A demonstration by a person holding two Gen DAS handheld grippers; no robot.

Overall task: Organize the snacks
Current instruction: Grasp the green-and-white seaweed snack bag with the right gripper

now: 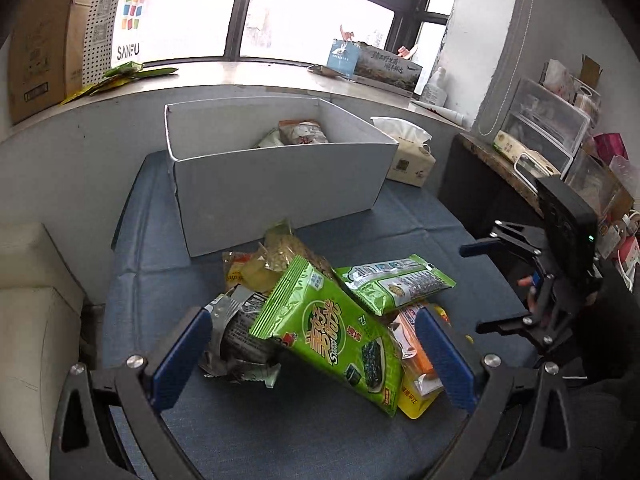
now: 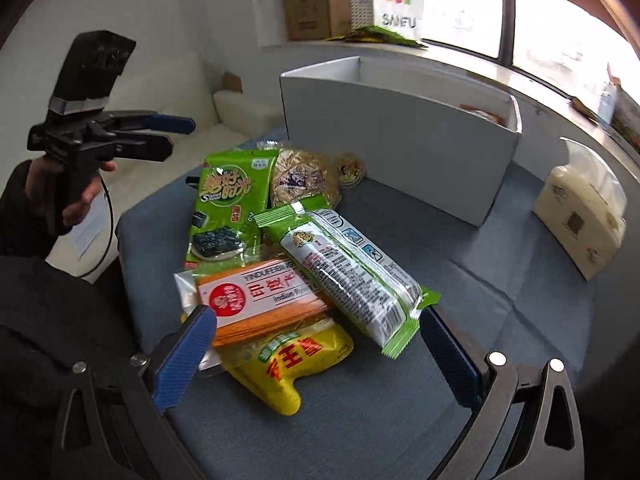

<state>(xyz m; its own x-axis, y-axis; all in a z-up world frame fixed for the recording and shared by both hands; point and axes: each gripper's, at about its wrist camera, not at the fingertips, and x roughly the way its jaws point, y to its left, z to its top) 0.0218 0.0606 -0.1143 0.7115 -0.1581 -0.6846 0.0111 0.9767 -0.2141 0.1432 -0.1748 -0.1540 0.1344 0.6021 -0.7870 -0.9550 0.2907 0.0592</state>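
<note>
A pile of snack packs lies on the blue cushion point(image 1: 280, 432). On top is a green seaweed pack point(image 1: 332, 340), also in the right wrist view point(image 2: 228, 204). Beside it lie a green-and-white long pack point(image 2: 352, 268), an orange-and-white pack point(image 2: 260, 300), a yellow pouch point(image 2: 292, 364), a silver pack point(image 1: 236, 332) and a clear noodle bag point(image 2: 300, 176). A white open box point(image 1: 272, 184) behind the pile holds a few snacks point(image 1: 302, 132). My left gripper point(image 1: 316, 356) is open around the pile's near side. My right gripper point(image 2: 320, 356) is open over the yellow pouch, empty.
A tissue box point(image 1: 412, 156) stands right of the white box. A windowsill point(image 1: 240, 76) behind holds cardboard boxes, a paper bag and green sachets. White foam blocks point(image 1: 28, 300) are at the left, and a cluttered side table point(image 1: 520, 160) at the right.
</note>
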